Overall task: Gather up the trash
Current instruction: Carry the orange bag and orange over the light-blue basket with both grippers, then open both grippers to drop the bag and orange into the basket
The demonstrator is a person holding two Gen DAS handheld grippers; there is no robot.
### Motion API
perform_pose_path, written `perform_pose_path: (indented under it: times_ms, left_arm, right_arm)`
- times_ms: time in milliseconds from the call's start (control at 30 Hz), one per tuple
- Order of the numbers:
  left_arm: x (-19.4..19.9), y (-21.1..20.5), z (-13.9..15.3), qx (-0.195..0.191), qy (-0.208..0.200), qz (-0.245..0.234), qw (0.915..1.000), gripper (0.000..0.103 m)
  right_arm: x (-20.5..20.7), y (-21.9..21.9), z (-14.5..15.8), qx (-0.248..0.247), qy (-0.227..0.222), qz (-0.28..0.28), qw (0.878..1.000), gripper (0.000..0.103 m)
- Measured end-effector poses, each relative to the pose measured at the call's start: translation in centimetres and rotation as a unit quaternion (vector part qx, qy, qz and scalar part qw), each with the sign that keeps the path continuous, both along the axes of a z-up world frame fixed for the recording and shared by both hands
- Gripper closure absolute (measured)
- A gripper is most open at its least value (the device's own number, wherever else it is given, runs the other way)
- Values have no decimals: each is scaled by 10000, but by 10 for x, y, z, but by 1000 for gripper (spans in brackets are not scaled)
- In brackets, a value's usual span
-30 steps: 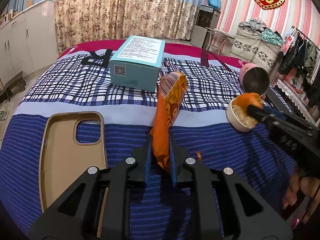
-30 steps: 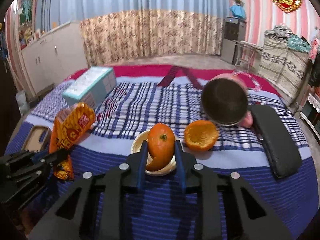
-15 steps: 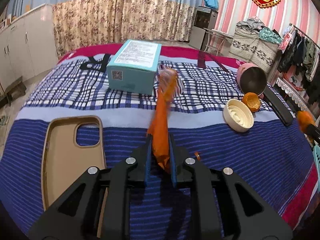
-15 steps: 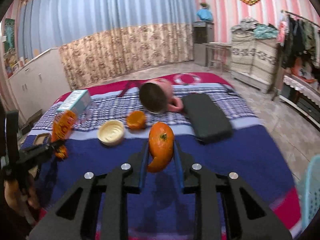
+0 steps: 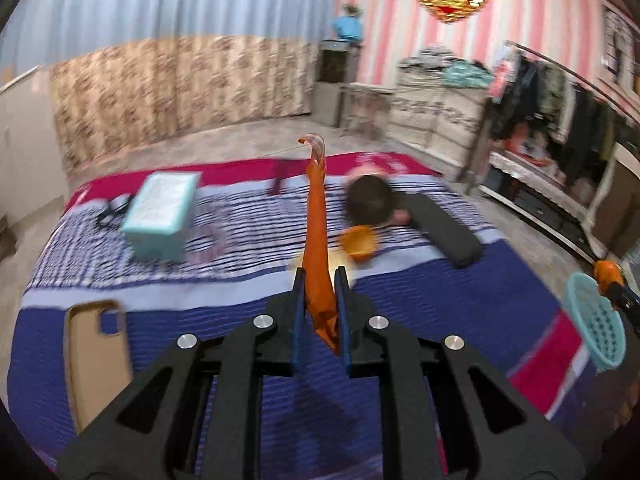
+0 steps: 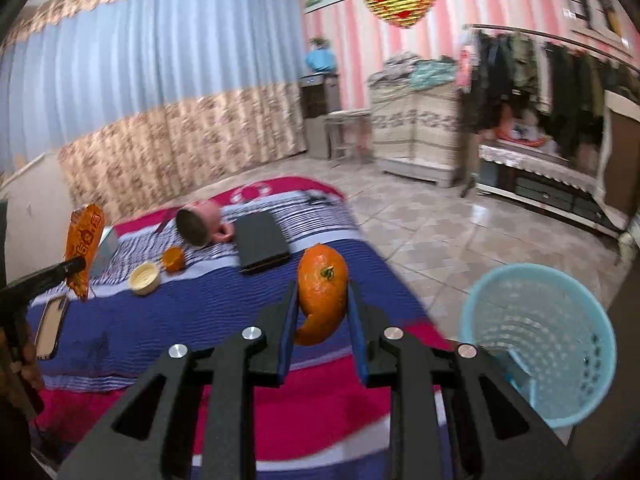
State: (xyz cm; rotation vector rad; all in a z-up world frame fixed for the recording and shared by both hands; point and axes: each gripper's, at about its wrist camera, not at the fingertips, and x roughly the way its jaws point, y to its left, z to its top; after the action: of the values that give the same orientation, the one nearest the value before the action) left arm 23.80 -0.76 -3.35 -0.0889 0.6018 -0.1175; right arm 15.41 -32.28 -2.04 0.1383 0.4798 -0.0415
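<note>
My left gripper (image 5: 320, 276) is shut on an orange snack wrapper (image 5: 316, 240) that stands edge-on above the bed; the right wrist view shows the same wrapper (image 6: 85, 236) at far left. My right gripper (image 6: 322, 292) is shut on a curved piece of orange peel (image 6: 322, 292), lifted past the bed's corner. A light blue mesh waste basket (image 6: 540, 344) stands on the floor just right of that gripper, and the basket (image 5: 596, 320) shows at the right edge of the left wrist view. Another orange peel half (image 5: 358, 242) lies on the bed.
On the striped bedspread (image 5: 240, 292) lie a teal box (image 5: 162, 216), a tan phone case (image 5: 96, 352), a cream round lid (image 6: 145, 278), a pink bowl on its side (image 6: 198, 226) and a black flat case (image 6: 262, 246). Tiled floor spreads to the right.
Both grippers swung right and rose with their loads. The right one left the bed's middle and now hangs beside the blue basket. The wrapper turned edge-on in the left gripper.
</note>
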Motion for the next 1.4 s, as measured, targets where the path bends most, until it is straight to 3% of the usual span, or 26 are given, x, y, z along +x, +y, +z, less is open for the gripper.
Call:
perform_pose_path:
  times_ms: [133, 267, 367, 667, 867, 1400]
  left_arm:
    - [-5, -50, 11, 99, -123, -600, 9981, 90]
    - [-7, -99, 14, -97, -47, -1268, 9919, 90]
    - [-14, -135, 14, 5, -65, -1640, 9864, 90]
    - [-45, -237, 16, 273, -226, -2791, 9596, 91]
    - [-51, -286, 16, 209, -205, -3239, 9456, 91]
    - [-59, -376, -2, 617, -249, -4013, 9135, 91]
  right_arm:
    - [-15, -37, 6, 90, -116, -389, 9991, 78]
    - [-31, -68, 9, 108, -197, -771, 9968, 78]
    - [-43, -93, 11, 186, -252, -1061, 9939, 78]
    - [-65, -142, 5, 180, -283, -1661, 9855, 78]
    - [-72, -167, -1, 192, -264, -1910, 9810, 78]
    - [-76, -208, -23, 458, -196, -2195, 9743, 78]
